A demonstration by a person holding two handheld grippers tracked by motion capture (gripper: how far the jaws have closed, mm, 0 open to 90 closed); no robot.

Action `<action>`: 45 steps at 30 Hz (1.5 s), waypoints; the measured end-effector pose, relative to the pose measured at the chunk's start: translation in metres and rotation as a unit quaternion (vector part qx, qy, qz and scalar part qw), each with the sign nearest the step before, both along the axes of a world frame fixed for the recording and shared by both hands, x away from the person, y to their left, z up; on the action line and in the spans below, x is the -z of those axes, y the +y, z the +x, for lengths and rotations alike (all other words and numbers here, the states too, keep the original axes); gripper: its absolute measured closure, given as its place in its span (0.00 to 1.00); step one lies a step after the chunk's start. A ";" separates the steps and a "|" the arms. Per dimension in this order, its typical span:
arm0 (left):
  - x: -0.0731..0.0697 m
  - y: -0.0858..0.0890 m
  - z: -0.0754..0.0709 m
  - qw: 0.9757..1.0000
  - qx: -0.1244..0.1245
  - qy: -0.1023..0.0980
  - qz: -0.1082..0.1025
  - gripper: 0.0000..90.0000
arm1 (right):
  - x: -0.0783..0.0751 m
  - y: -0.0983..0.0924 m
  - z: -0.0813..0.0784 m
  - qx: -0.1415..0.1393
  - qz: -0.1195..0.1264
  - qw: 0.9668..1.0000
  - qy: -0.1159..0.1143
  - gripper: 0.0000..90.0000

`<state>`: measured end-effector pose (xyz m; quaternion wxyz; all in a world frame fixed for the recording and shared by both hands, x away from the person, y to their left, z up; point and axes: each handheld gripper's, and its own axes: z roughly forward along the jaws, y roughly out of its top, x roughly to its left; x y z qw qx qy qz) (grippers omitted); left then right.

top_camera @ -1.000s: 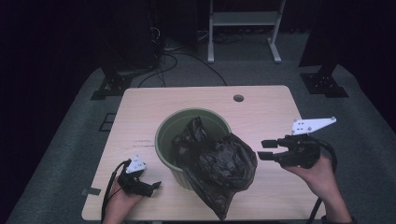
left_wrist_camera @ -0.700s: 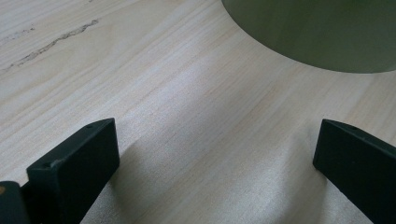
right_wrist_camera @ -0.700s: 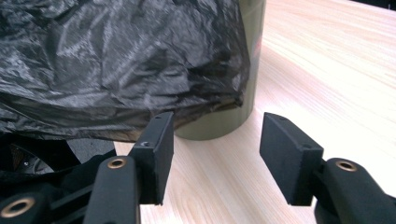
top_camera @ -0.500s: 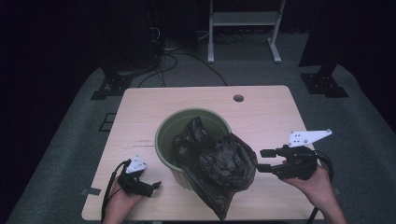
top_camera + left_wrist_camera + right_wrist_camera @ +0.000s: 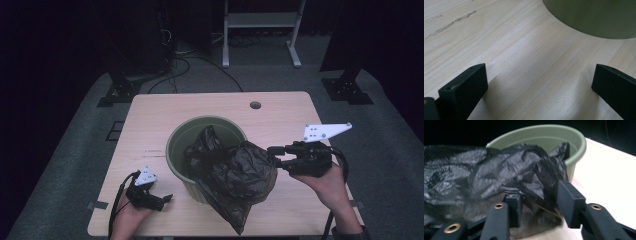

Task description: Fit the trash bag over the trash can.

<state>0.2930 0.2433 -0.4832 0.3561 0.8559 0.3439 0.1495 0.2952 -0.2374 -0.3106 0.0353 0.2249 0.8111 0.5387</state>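
Black bin bag (image 5: 232, 177) is half in, half out of the green bucket (image 5: 176, 150) at table (image 5: 150, 115) centre: the top is stuffed inside the rim, the bulk spills over the rim at about 4 o'clock, and the tail trails down onto the wood toward the near edge at 5–6 o'clock. Right gripper (image 5: 275, 154) sits at 3 o'clock of the bucket, level, pointing at the bag, tips at the bag's right bulge. In the right gripper view (image 5: 537, 202) the jaws have just been closing, with a fold of the bag (image 5: 506, 175) bunched between them; film lies against both pads, but whether they actually press it I can't tell. The bucket (image 5: 574, 147) is behind the bag there. Left gripper (image 5: 157, 198) rests on the table at 7–8 o'clock of the bucket, near its wall. Left gripper view (image 5: 539, 85): jaws spread wide, only bare wood between them, and the bucket wall (image 5: 594, 17) at 1 o'clock, apart from the tips.
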 end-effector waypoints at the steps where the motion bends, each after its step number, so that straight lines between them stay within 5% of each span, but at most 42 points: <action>1: 0.000 0.000 0.000 1.000 0.000 0.000 0.000 0.00 | -0.002 0.003 0.003 -0.003 -0.001 1.000 0.001 0.66; 7: 0.000 0.000 0.000 1.000 0.002 0.000 0.000 0.00 | -0.017 0.026 0.022 -0.012 -0.009 1.000 0.000 0.92; 22: -0.009 0.012 0.000 1.000 0.001 -0.004 -0.031 0.00 | -0.039 0.093 0.082 -0.022 -0.030 0.999 0.002 1.00; 31: -0.048 0.033 -0.006 0.997 0.000 -0.038 -0.075 0.00 | -0.035 0.128 0.101 -0.032 -0.038 0.999 0.006 1.00; 36: -0.073 0.041 -0.006 0.993 0.006 -0.039 -0.107 0.00 | -0.033 0.132 0.103 -0.032 -0.041 0.999 0.006 1.00; 45: -0.125 0.031 0.000 0.990 0.037 -0.056 -0.127 0.00 | -0.034 0.131 0.103 -0.030 -0.048 0.998 0.003 1.00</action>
